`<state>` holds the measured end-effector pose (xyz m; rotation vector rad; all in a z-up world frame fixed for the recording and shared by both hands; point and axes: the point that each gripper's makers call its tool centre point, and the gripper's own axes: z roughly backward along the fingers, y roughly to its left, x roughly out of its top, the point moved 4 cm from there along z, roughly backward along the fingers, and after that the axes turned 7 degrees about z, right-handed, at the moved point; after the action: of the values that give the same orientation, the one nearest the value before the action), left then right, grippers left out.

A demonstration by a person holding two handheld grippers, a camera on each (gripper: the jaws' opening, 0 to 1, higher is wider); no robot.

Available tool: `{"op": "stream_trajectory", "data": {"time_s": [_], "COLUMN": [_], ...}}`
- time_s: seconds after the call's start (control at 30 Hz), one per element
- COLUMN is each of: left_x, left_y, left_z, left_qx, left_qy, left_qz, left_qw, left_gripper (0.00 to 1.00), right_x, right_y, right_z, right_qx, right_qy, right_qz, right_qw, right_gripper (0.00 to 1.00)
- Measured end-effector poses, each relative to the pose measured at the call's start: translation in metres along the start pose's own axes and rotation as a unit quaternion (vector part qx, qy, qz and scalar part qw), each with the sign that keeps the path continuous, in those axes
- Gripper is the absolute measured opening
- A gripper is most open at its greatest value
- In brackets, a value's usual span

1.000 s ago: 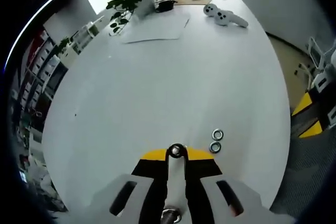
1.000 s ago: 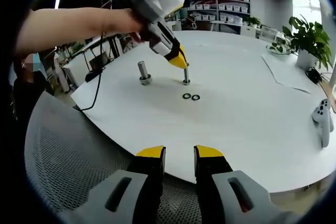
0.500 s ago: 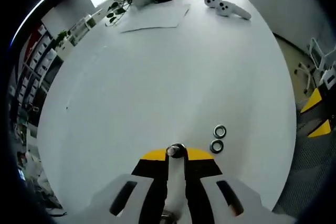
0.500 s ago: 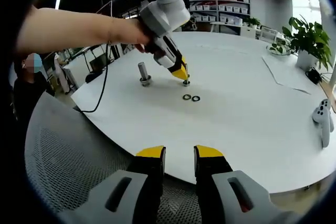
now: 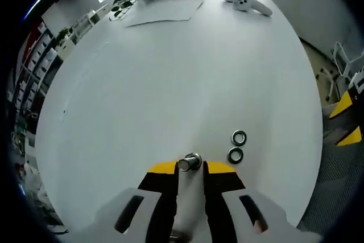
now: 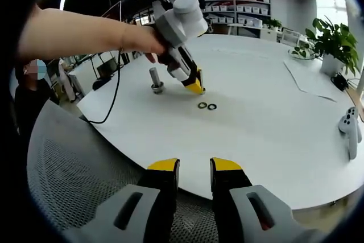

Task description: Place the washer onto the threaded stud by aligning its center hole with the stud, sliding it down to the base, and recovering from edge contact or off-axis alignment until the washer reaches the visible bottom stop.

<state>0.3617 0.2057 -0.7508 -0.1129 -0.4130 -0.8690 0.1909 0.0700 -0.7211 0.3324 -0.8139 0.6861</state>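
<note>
A steel threaded stud [image 5: 190, 162] stands upright on the white table [image 5: 170, 72], right between the jaws of my left gripper [image 5: 190, 169]. The jaws flank it with a small gap on each side, open. I cannot make out a washer on the stud. In the right gripper view the left gripper [image 6: 195, 87] points steeply down at the table, its yellow tips hiding the stud. Two loose washers [image 5: 239, 137] [image 5: 235, 155] lie just right of the stud; in the right gripper view they are the washers [image 6: 207, 106]. My right gripper [image 6: 194, 166] is open and holds nothing, off the table's near edge.
A second, thicker stud [image 6: 154, 78] stands left of the left gripper. A person's arm [image 6: 79, 27] and a black cable [image 6: 111, 98] reach in from the left. A potted plant [image 6: 333, 41], a paper sheet [image 5: 165, 12] and white controllers [image 5: 244, 1] sit far across. A mesh chair [image 6: 74, 180] is below.
The left gripper has sunk lower along the stud, whose top now stands out above the tips. The gap between its jaws has widened. The right gripper has stayed still.
</note>
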Motion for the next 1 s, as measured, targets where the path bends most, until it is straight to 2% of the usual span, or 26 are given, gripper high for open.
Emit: {"op": "stream_trajectory", "data": {"time_s": [0.1, 0.43, 0.7, 1.0], "left_x": [-0.001, 0.001, 0.002, -0.007], "left_y": [0.000, -0.010, -0.018, -0.025], "left_z": [0.007, 0.039, 0.053, 0.055], "left_qx": [0.001, 0.010, 0.013, 0.004], "left_qy": [-0.009, -0.055, -0.087, -0.082], "left_qz": [0.009, 0.018, 0.030, 0.018], "left_qw": [0.9999, 0.9983, 0.9957, 0.9964], "left_gripper": [0.20, 0.20, 0.21, 0.22], "right_x": [0.000, 0.000, 0.000, -0.001], "right_y": [0.000, 0.001, 0.001, 0.001], "right_z": [0.000, 0.000, -0.001, 0.000], "right_qx": [0.000, 0.003, 0.004, 0.004], "right_qy": [-0.001, 0.000, 0.002, 0.003], "right_qz": [0.001, 0.003, 0.004, 0.003], "right_qw": [1.0000, 1.0000, 1.0000, 1.0000], "right_gripper": [0.24, 0.24, 0.24, 0.24]}}
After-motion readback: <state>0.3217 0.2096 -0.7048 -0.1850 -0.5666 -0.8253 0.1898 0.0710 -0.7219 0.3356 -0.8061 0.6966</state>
